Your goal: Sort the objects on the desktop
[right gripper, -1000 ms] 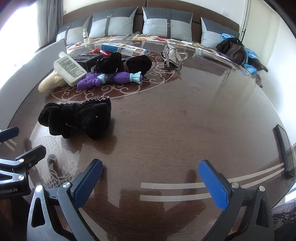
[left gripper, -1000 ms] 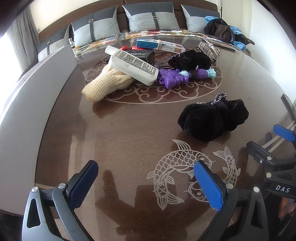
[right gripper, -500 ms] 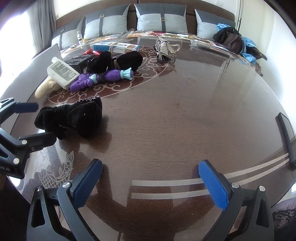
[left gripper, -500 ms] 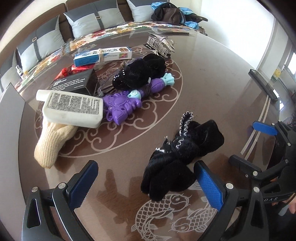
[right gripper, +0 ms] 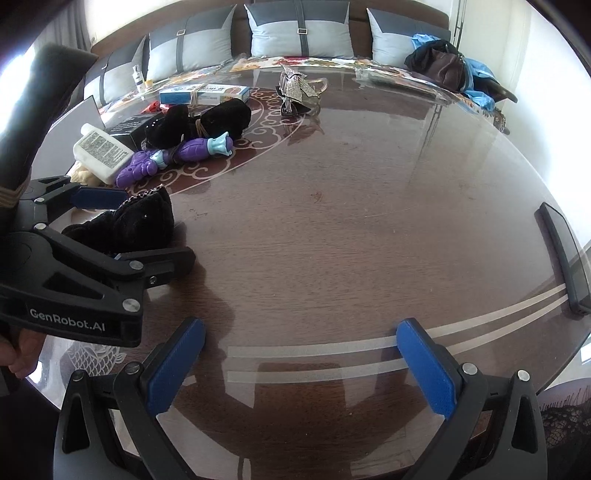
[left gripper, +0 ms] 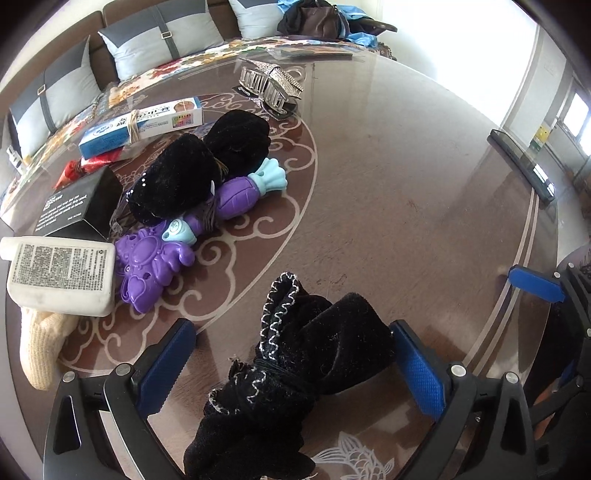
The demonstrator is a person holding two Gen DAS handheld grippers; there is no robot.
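A black fuzzy glove with white stitched trim (left gripper: 295, 365) lies on the round brown table between the open jaws of my left gripper (left gripper: 295, 365); it also shows in the right wrist view (right gripper: 129, 221). Farther back lie a second black glove (left gripper: 199, 173), a purple toy (left gripper: 177, 243), a white bottle (left gripper: 59, 277), a cream glove (left gripper: 40, 343), a black box (left gripper: 77, 206) and a blue-white box (left gripper: 144, 123). My right gripper (right gripper: 301, 363) is open and empty over bare table near the front edge.
A silver hair claw (left gripper: 271, 83) sits at the table's back. A dark phone (right gripper: 563, 254) lies at the right edge. Cushions (right gripper: 301, 35) and a heap of bags and clothes (right gripper: 450, 70) line the sofa behind the table.
My left gripper has moved forward and turned right, so the trimmed black glove now lies between its jaws. My right gripper has barely moved.
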